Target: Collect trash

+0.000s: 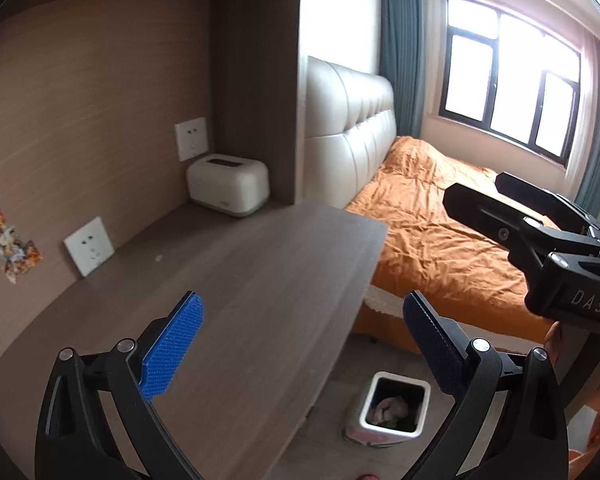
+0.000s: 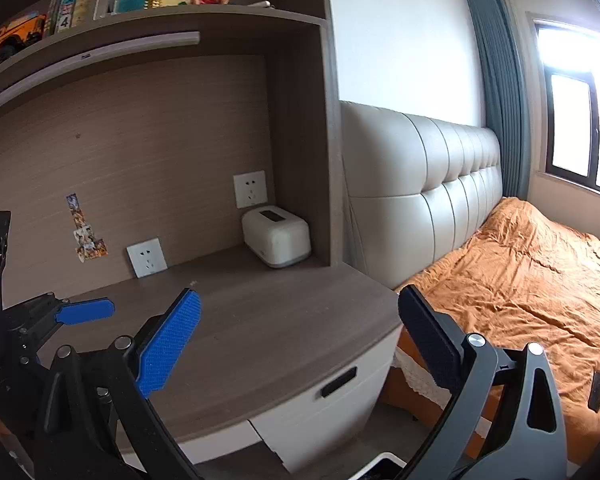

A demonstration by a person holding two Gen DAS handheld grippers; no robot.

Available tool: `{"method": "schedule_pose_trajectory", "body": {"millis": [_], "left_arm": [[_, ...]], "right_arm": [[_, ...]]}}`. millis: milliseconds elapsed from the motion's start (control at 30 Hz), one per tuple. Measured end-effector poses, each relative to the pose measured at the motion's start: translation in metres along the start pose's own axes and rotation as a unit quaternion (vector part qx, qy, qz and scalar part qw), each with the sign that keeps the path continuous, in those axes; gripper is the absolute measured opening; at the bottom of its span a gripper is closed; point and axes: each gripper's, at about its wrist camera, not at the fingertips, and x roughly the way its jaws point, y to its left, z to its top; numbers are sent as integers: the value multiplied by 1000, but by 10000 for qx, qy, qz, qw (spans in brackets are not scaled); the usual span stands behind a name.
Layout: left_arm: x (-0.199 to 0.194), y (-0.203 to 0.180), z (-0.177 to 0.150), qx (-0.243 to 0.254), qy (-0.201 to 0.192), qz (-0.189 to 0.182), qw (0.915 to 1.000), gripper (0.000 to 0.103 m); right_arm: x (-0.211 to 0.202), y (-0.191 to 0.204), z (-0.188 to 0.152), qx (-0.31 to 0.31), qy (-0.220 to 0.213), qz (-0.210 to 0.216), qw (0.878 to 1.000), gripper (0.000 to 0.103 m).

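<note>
Both tongs, left gripper [image 1: 300,348] and right gripper [image 2: 300,340], gape wide and empty above the desk [image 1: 260,280]. Crumpled trash [image 1: 390,406] in the bin [image 1: 392,432] below the desk's front edge looks light and soft; pinch a fold

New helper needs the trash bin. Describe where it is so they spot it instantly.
Start at the wooden desk beside the orange bed. On the floor below the desk's front corner stands the small bin. It is white, square-rimmed, dark inside, with crumpled trash in it.

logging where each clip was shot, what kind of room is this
Most likely a bedroom with a built-in study desk. A bed with an orange cover and padded cream headboard stands beside the grey wood-grain desk, and a small white waste bin sits on the floor.
</note>
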Motion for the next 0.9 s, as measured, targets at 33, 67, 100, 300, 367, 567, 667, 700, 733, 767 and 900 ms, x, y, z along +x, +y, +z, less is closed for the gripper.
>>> {"method": "schedule_pose_trajectory", "body": {"millis": [33,67,100,300,367,567,667,700,733,767,900], "left_arm": [[-7,11,-1,-5,-37,97,9999,98],[-14,23,-2,-14,-53,194,9998,98],[-22,38,-3,-49,-83,287,9995,98],[-59,97,-11,-193,-227,398,9988,98],[-66,114,-13,-225,-254,463,9984,98],[-89,155,-15,-426,-345,443,9975,98],[-93,166,-16,-472,-357,472,9971,98],[-95,170,-16,-477,-372,512,9969,98],[-95,173,-16,-475,-382,537,9967,98],[-96,176,-16,-479,-397,575,9964,98],[-101,188,-18,-504,-414,655,9957,98]], "right_arm": [[1,12,5,-1,-39,49,10000,98],[2,26,9,-21,-86,94,9999,98],[4,36,11,-49,-116,124,9998,98],[17,98,18,-182,-81,243,9995,98],[18,117,20,-268,-151,238,9992,98],[18,160,25,-342,-276,298,9986,98],[19,177,26,-393,-272,325,9983,98],[19,180,26,-399,-274,314,9983,98],[19,185,26,-405,-288,300,9983,98],[19,188,27,-415,-286,300,9983,98],[21,199,28,-421,-278,277,9983,98]]}}
